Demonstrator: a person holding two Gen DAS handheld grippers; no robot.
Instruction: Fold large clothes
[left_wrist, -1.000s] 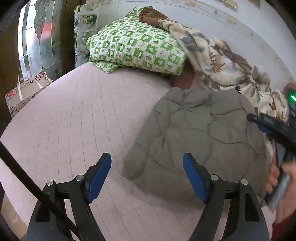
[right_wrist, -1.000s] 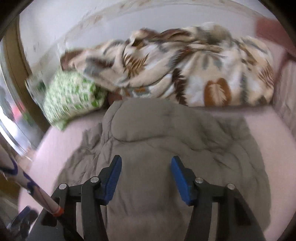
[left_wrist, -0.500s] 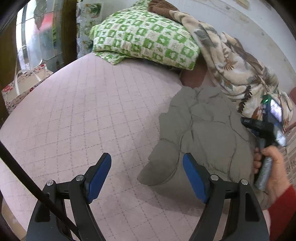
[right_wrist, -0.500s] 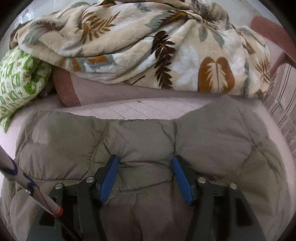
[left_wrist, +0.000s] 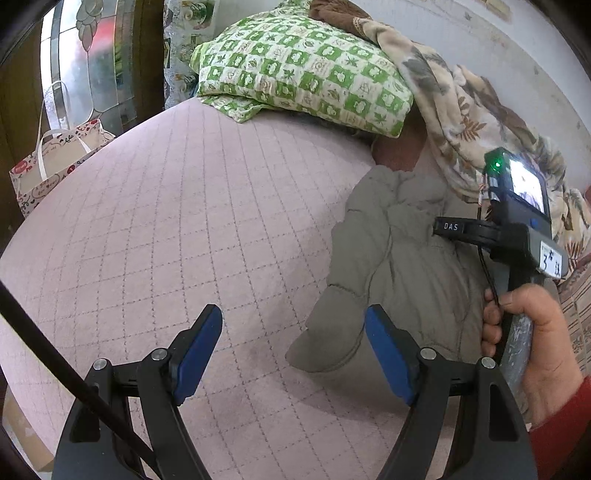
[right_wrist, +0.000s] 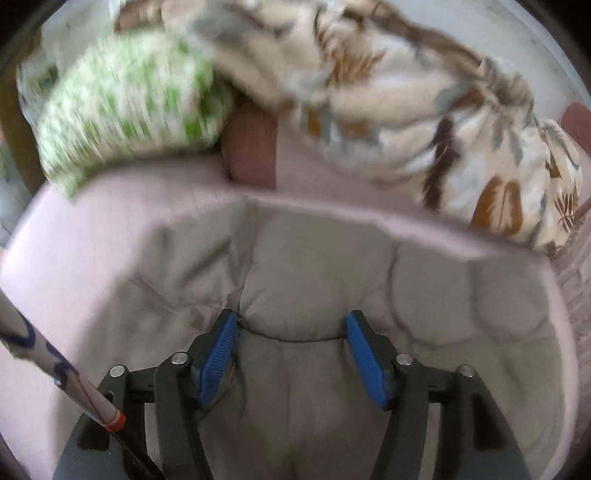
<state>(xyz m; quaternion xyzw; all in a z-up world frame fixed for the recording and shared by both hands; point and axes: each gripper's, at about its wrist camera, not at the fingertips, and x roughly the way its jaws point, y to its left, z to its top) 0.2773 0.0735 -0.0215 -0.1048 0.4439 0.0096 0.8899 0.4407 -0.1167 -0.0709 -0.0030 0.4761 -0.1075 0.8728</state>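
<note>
A grey-green quilted padded jacket (left_wrist: 402, 266) lies folded on the pink quilted bed (left_wrist: 177, 221), at the right of the left wrist view. My left gripper (left_wrist: 293, 347) is open and empty, low over the bed, its right pad next to the jacket's near rounded end. My right gripper (right_wrist: 291, 354) is open and pressed onto the jacket (right_wrist: 325, 280), its pads either side of a padded panel. The right gripper's body (left_wrist: 517, 236) shows held in a hand over the jacket.
A green checked pillow (left_wrist: 303, 74) and a leaf-print blanket (left_wrist: 476, 125) are heaped along the wall behind the jacket. A brown bolster (right_wrist: 251, 147) lies beneath them. A paper gift bag (left_wrist: 51, 158) stands off the bed's left edge.
My right gripper moved forward over the jacket, then swung left, blurring its view. My left gripper drew back and left, so the jacket now sits further right in its view.
</note>
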